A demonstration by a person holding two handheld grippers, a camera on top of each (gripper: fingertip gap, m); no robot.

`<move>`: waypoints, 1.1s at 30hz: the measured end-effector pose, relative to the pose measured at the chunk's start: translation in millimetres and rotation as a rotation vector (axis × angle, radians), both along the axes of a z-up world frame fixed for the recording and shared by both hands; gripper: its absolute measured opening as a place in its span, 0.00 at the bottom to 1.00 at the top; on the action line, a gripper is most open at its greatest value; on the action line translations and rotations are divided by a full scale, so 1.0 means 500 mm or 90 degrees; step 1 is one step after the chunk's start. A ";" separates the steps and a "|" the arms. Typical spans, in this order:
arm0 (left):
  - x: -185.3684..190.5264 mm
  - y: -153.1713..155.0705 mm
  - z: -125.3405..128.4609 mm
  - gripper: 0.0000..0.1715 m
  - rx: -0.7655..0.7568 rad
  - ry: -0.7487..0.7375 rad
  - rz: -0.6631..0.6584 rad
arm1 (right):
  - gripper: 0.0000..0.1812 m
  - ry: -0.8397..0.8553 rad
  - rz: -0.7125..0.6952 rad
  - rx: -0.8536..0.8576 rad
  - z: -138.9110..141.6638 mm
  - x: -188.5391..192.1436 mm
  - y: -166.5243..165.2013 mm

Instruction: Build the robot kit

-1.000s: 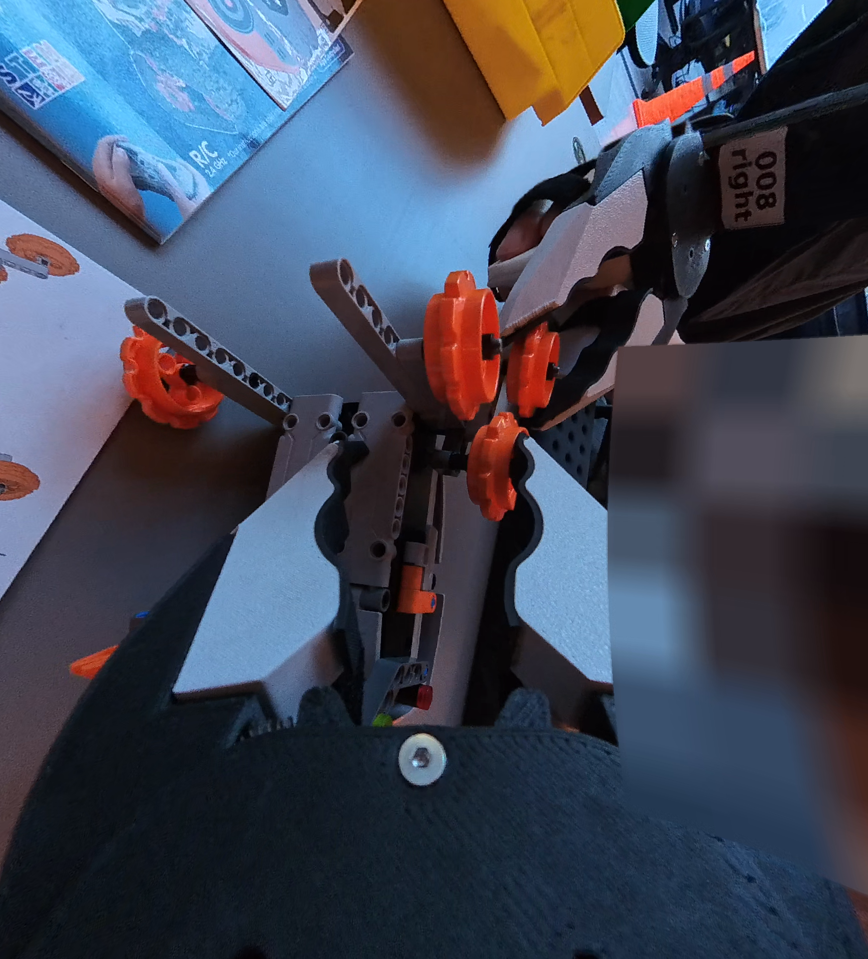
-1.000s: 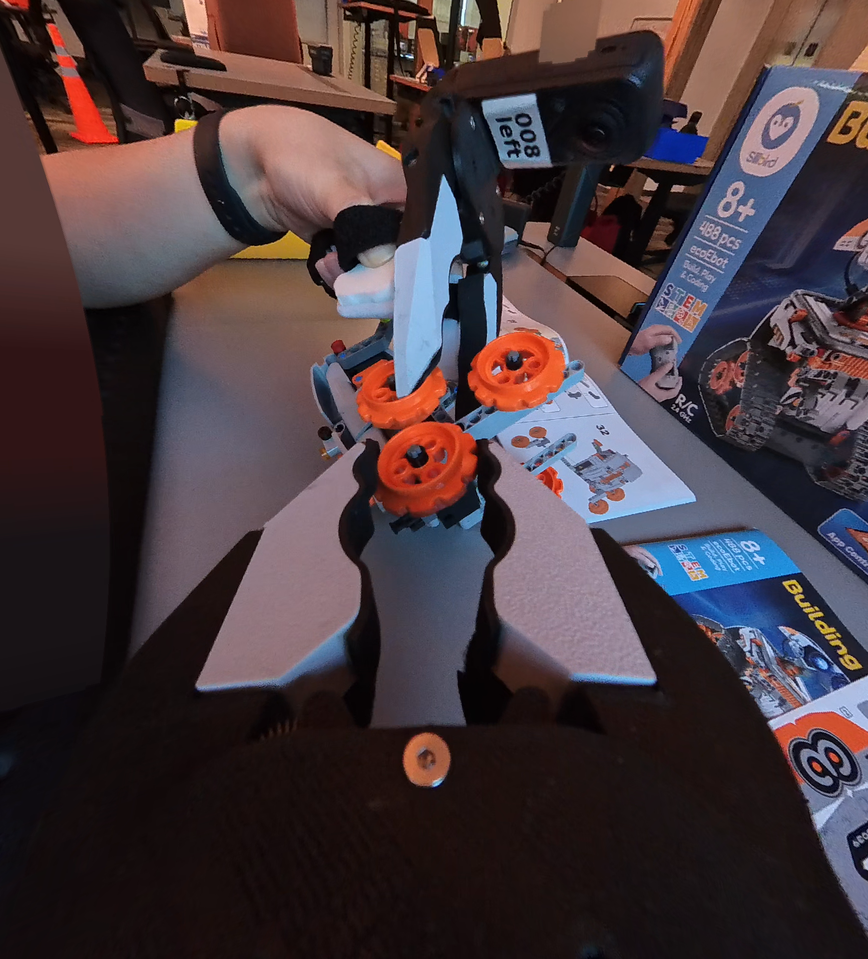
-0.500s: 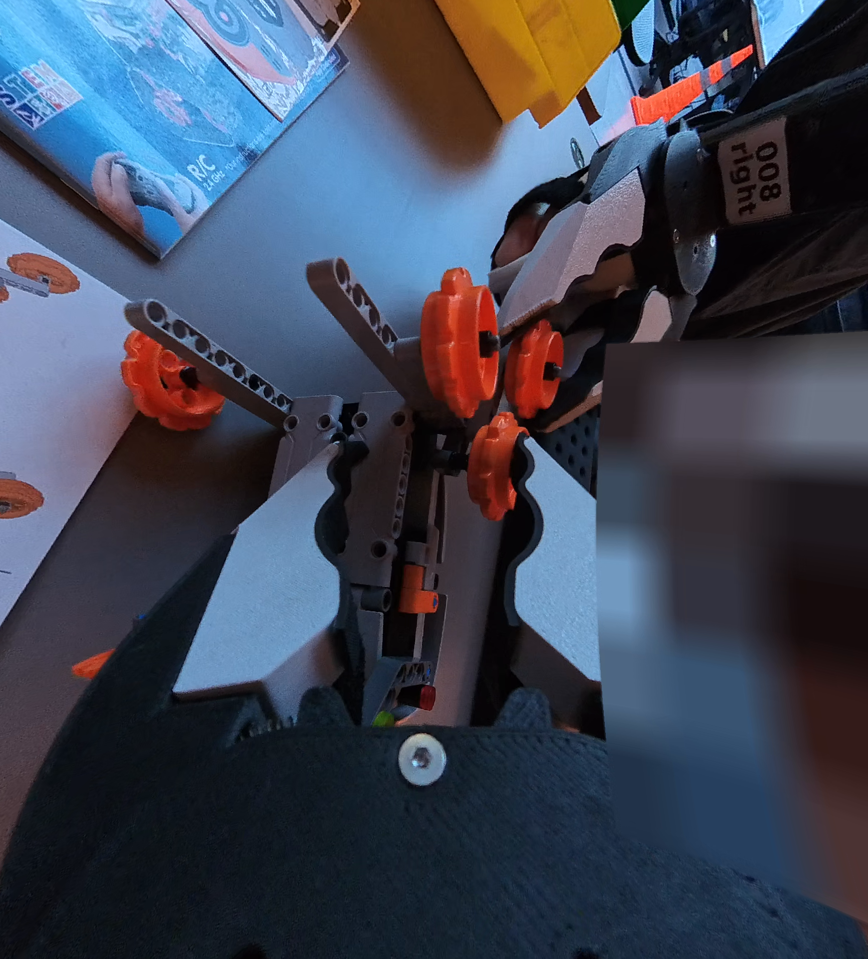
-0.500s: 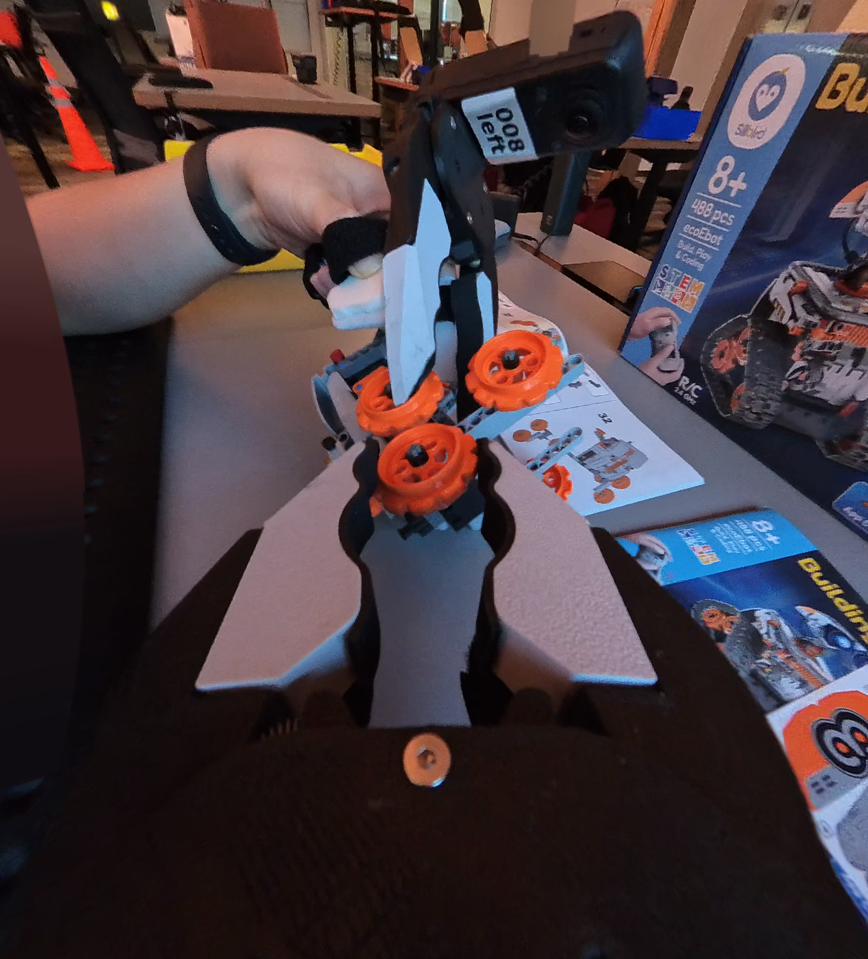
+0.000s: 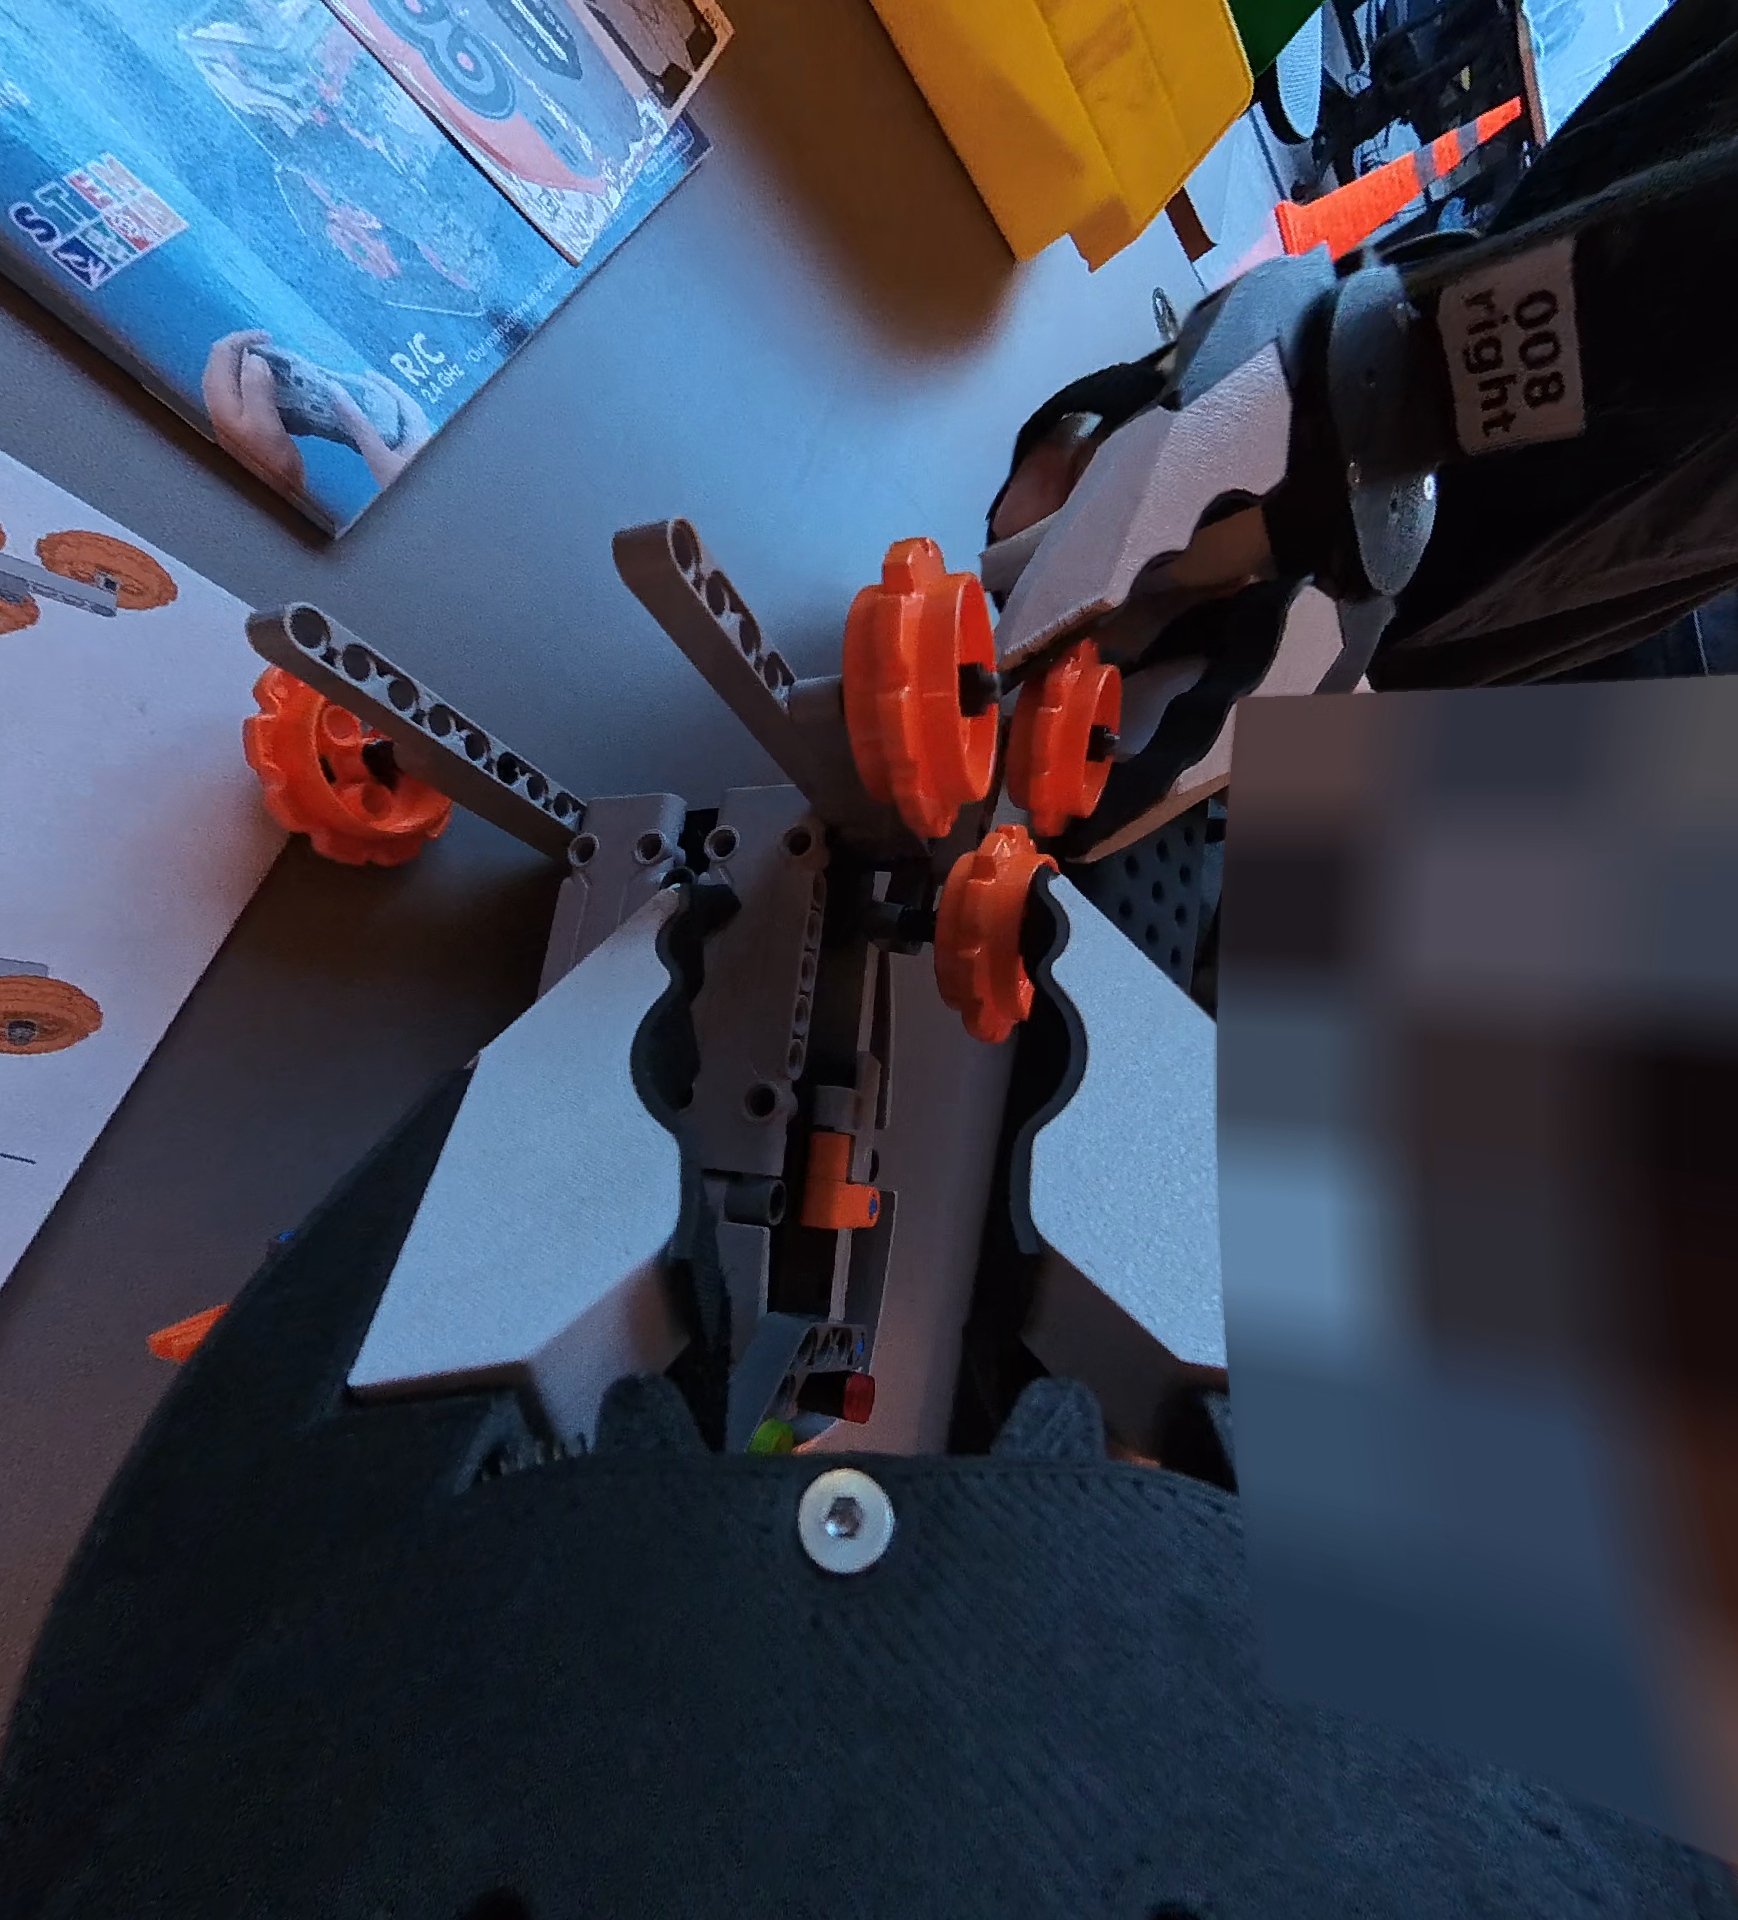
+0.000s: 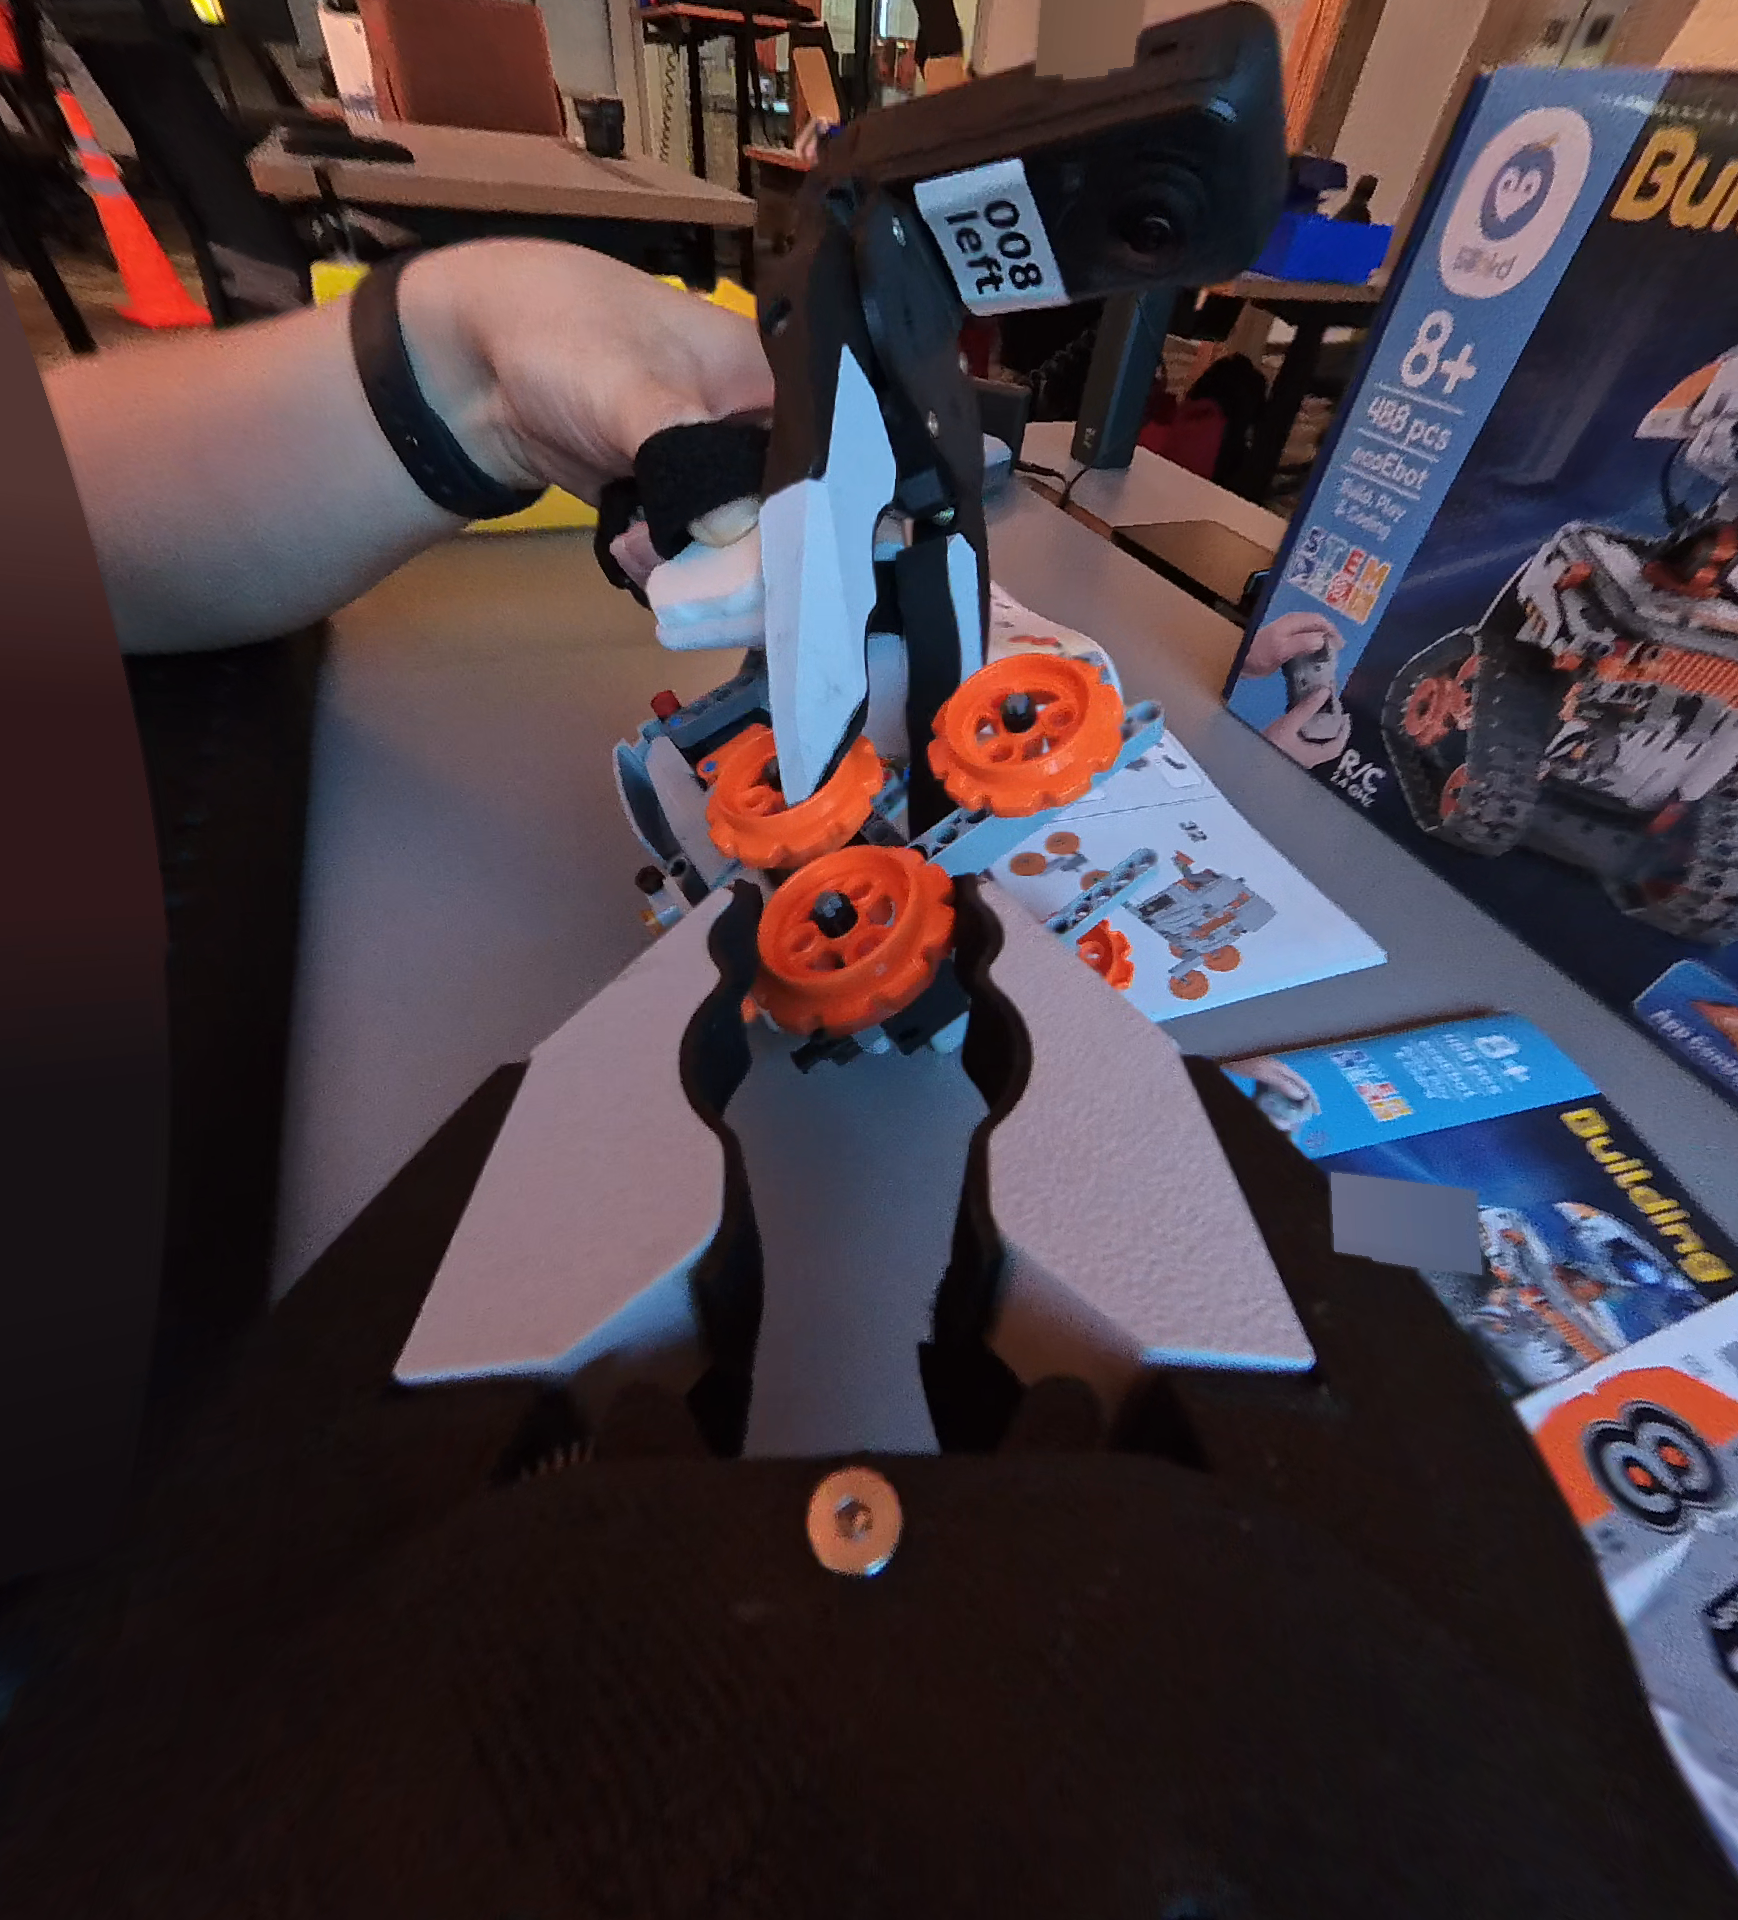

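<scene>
Left wrist view: the left gripper (image 5: 860, 894) is clamped across the model (image 5: 761, 997), one pad on its grey body, the other against an orange wheel (image 5: 984, 930); the model stands on the table (image 5: 792, 364), two beams (image 5: 408, 717) jutting out, one with a wheel (image 5: 340, 769) by the manual (image 5: 65, 831); a bin (image 5: 1073, 104) lies beyond. In the right wrist view the right gripper (image 6: 849, 914) has its fingers closed on the nearest wheel (image 6: 849, 935), seated on the model's axle; a hand (image 6: 574, 364) holds the left gripper above; the box (image 6: 1571, 520) stands to the right.
</scene>
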State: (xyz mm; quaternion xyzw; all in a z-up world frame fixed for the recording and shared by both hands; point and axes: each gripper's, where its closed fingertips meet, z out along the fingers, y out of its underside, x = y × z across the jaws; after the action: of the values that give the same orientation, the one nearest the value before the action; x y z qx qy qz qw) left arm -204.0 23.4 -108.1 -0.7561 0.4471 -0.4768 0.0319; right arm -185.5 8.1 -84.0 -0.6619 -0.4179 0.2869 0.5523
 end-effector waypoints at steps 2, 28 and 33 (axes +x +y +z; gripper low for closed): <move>0.000 0.001 0.000 0.36 -0.002 -0.003 -0.001 | 0.21 -0.023 -0.015 0.024 0.002 0.001 0.004; 0.003 0.016 -0.001 0.34 -0.001 0.002 0.013 | 0.21 0.057 -0.018 -0.070 -0.017 0.012 0.021; 0.003 0.019 -0.001 0.34 -0.003 0.001 0.022 | 0.21 0.075 -0.017 -0.089 -0.018 0.012 0.024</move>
State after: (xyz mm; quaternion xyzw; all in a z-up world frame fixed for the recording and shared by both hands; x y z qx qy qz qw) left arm -202.5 32.7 -108.8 -0.7641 0.4332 -0.4765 0.0379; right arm -179.3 20.3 -92.8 -0.6860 -0.3552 0.3464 0.5322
